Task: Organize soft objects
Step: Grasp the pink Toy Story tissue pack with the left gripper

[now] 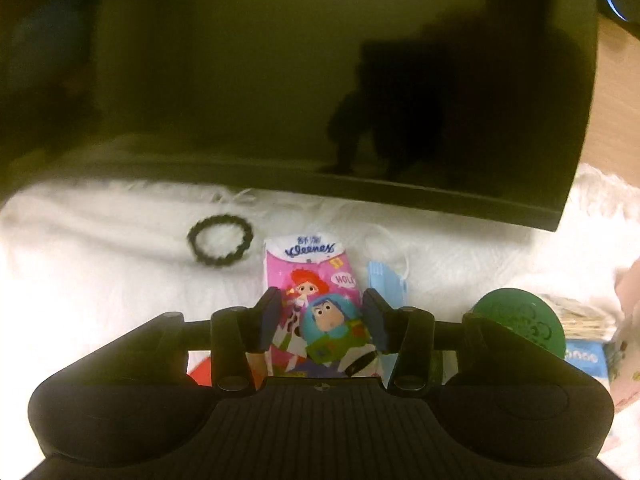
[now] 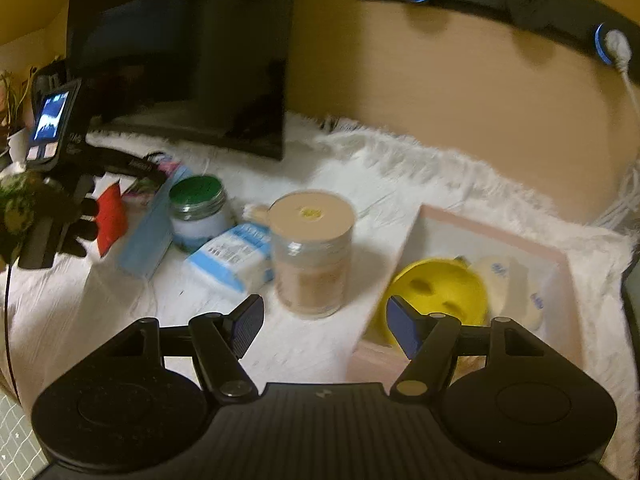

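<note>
Left tool (image 1: 322,314): fingers clenched on the Kleenex tissue pack (image 1: 316,300), one pad pressed to each long side; the pack sits over the white fluffy cover (image 1: 100,264) of the tabletop, just in front of a dark monitor (image 1: 280,80). A black hair tie (image 1: 221,246) lies at 10 o'clock from the pack; a blue face mask (image 1: 386,280) touches its 3 o'clock edge; a green-lidded jar (image 1: 518,322) stands farther toward 3 o'clock.

Right tool (image 2: 325,322): released, fingers spread wide and holding nothing. At 12 o'clock stands a tan-lidded jar (image 2: 312,252); at 10 o'clock, a blue-and-white tissue packet (image 2: 232,258); at 2 o'clock, a pink tray (image 2: 500,236) containing a yellow soft ball (image 2: 440,292).
</note>
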Demonstrator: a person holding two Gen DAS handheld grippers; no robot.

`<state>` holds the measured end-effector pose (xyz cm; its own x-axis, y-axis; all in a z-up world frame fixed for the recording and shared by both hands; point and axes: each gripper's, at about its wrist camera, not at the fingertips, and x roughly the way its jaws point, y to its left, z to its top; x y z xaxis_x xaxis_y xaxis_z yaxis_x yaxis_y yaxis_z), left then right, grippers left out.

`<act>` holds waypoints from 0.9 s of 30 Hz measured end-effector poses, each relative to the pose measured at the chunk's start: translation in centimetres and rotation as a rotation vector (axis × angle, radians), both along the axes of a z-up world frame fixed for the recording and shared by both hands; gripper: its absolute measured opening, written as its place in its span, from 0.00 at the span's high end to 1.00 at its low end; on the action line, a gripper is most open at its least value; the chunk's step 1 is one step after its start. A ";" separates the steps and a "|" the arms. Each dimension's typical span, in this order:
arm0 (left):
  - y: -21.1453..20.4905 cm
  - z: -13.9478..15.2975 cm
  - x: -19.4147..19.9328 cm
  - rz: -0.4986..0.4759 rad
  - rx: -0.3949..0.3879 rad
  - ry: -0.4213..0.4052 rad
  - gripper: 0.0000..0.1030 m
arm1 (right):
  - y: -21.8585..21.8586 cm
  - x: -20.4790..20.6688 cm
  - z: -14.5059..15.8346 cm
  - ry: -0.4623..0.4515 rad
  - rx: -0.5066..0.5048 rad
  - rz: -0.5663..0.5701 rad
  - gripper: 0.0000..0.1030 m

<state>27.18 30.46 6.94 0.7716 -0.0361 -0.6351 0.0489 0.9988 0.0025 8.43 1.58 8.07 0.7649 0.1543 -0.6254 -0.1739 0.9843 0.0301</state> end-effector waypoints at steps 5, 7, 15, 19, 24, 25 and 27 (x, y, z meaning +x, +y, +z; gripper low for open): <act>1.1 -0.4 1.3 -0.014 0.007 0.024 0.41 | 1.9 0.4 -1.2 0.025 0.000 0.028 0.34; 1.6 -0.5 1.7 -0.008 -0.039 0.042 0.40 | 2.6 0.3 -1.2 0.020 -0.002 0.050 0.34; 2.0 -0.7 1.9 -0.010 -0.109 0.044 0.45 | 4.3 1.0 -0.2 -0.014 -0.023 0.098 0.34; 3.6 0.1 -0.3 -0.008 -0.187 -0.003 0.59 | 5.2 2.3 1.2 -0.071 -0.027 0.108 0.34; 7.6 1.9 -5.6 0.039 -0.355 -0.047 0.60 | 8.0 5.6 3.7 -0.137 0.020 0.188 0.25; 8.6 2.3 -7.0 0.060 -0.373 -0.061 0.60 | 9.2 6.8 4.2 -0.142 0.026 0.226 0.25; 10.5 3.0 -9.4 0.102 -0.398 -0.084 0.61 | 11.6 8.9 4.9 -0.149 0.047 0.280 0.25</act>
<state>17.80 41.00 9.95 0.8324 -0.1869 -0.5217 -0.0338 0.9225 -0.3845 17.34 13.15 12.93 0.7709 0.3981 -0.4973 -0.4442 0.8955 0.0283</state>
